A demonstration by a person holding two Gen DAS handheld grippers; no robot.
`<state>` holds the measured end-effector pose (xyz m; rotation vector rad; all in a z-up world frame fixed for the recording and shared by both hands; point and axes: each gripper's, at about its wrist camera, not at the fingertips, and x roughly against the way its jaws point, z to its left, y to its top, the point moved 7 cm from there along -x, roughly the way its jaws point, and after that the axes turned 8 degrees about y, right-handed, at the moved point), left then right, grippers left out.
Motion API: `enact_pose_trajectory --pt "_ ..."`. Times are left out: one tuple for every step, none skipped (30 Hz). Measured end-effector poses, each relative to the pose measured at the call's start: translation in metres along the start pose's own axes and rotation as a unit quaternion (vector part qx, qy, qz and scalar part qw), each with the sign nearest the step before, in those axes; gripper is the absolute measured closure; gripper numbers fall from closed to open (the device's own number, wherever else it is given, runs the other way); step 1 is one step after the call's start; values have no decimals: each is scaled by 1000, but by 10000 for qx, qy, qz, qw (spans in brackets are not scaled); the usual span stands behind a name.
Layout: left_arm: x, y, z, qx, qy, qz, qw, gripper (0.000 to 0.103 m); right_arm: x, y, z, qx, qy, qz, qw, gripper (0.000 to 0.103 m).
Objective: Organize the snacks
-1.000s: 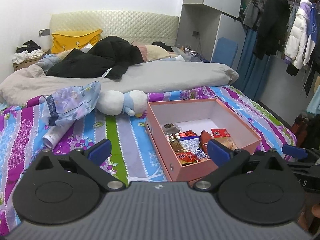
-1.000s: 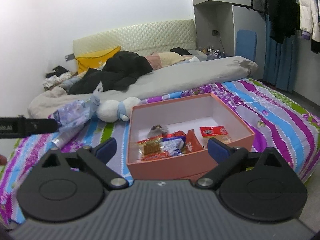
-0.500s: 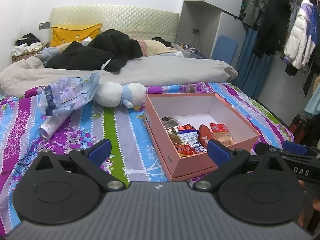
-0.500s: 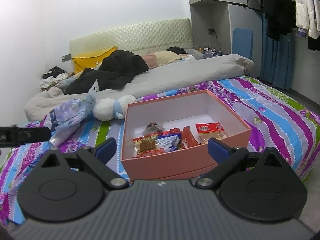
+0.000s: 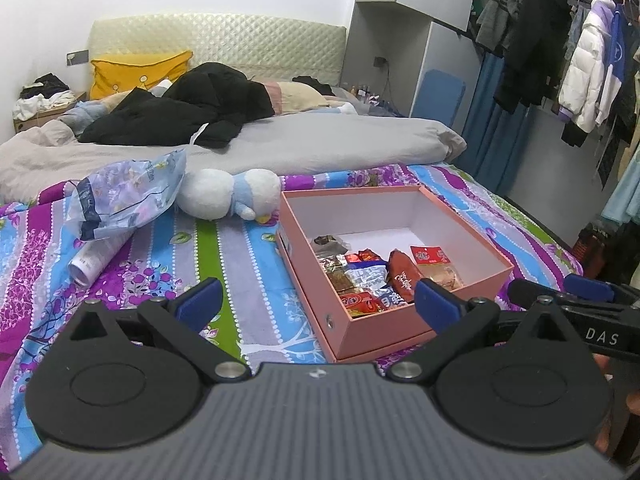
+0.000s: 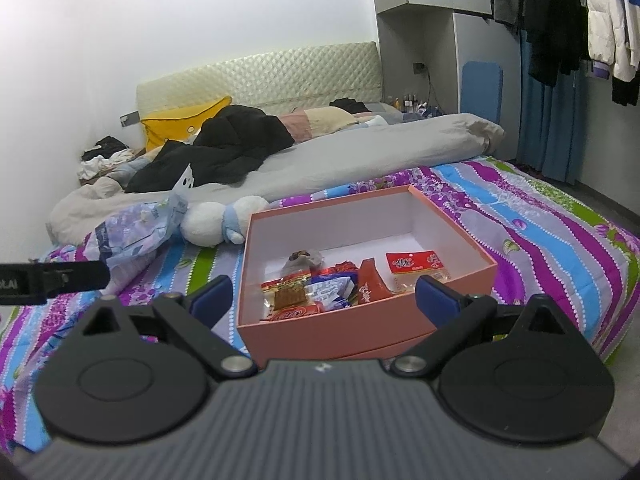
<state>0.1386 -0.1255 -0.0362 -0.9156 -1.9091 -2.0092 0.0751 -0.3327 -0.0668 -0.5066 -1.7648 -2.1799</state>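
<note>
While you hover both grippers, left gripper (image 5: 316,300) and right gripper (image 6: 324,294), jaws wide and empty; the snacks (image 6: 320,286) lie in the pink box (image 6: 360,332) on the bed (image 5: 240,264).

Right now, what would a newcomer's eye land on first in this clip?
The open pink box on the striped bedspread, with snack packets heaped at its near end. To its left lie a white plush toy and a crumpled plastic bag. Both grippers, left and right, hover open and empty.
</note>
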Motion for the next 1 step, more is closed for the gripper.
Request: enact_pose_trajectory --pt "0 1 0 -3 -4 -1 10000 0 0 0 -1 -12 9 -10 10000 4"
